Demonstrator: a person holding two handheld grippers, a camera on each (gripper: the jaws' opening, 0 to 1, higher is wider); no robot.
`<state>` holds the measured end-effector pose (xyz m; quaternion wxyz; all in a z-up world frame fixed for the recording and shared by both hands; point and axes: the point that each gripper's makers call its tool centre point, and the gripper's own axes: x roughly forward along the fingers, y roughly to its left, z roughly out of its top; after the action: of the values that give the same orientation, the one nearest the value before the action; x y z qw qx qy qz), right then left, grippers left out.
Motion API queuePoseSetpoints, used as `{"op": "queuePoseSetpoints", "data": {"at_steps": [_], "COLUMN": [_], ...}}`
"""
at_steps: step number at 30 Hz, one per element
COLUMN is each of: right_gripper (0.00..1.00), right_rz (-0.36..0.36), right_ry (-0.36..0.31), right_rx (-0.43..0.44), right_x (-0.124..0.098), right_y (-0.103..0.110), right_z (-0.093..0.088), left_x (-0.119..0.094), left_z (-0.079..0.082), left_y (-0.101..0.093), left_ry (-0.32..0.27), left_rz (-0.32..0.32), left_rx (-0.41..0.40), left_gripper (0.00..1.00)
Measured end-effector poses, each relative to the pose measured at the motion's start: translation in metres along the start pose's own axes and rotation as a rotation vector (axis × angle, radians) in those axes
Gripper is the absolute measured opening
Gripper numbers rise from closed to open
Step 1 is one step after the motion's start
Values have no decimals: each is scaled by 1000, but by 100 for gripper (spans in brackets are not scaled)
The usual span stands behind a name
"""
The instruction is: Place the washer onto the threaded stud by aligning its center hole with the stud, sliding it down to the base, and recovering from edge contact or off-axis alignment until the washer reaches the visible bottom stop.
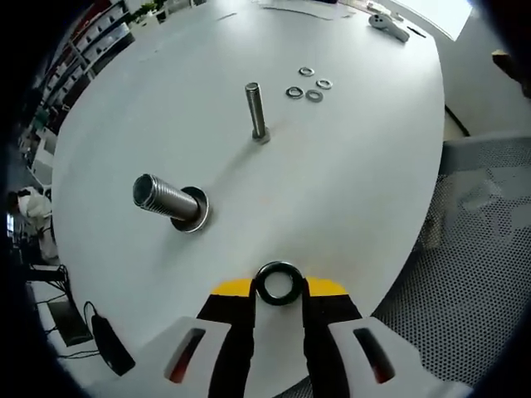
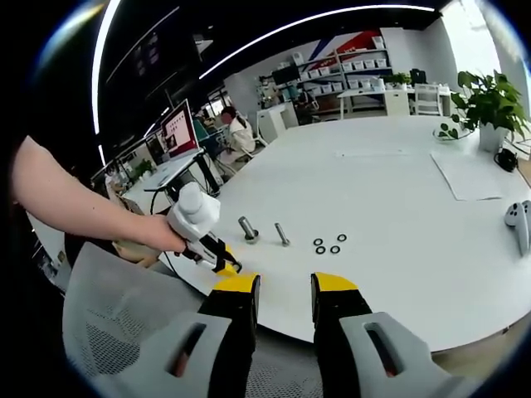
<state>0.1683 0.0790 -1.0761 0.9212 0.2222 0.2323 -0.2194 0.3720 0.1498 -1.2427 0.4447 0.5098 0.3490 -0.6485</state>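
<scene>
**Q:** Left gripper view first: where is the washer [image 1: 279, 283]?

**A:** At lower centre, clamped by its rim between the jaws of the left hand-held gripper [image 1: 279, 292], its hole facing the camera. It hangs over the near edge of the tabletop [image 1: 357, 191].

**Q:** How will it handle?

**A:** I judge it small, stiff, light and slick. Hold it by the outer edge, as here, so the hole stays free.

**Q:** And the targets?

**A:** A thick threaded stud [image 1: 164, 200] stands at centre left on a round base, well apart from the washer. A thinner bolt [image 1: 255, 111] rises at upper centre, with four loose washers [image 1: 304, 84] beyond it.

**Q:** The other tool?

**A:** In the right gripper view, the right hand-held gripper [image 2: 285, 292] has its jaws apart, holding nothing, near the table edge. The left one is at centre left, held in a person's hand [image 2: 153, 236].
</scene>
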Motion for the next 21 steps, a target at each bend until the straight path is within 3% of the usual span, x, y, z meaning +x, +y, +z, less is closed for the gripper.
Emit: {"op": "queuePoseSetpoints", "data": {"at_steps": [6,16,21], "right_gripper": [28,28,28], "right_rz": [-3,-4,-5], "right_ry": [1,1,4], "right_rx": [2,3,2], "right_x": [-1,-1,-1], "right_y": [0,0,0], "right_z": [1,0,-1], "left_x": [-5,-18,-25], "left_z": [-2,2,12], "left_y": [-4,11,15], "left_ry": [3,-26,-32], "left_rz": [0,4,3], "left_rx": [28,37,38], "left_gripper": [19,19,19]}}
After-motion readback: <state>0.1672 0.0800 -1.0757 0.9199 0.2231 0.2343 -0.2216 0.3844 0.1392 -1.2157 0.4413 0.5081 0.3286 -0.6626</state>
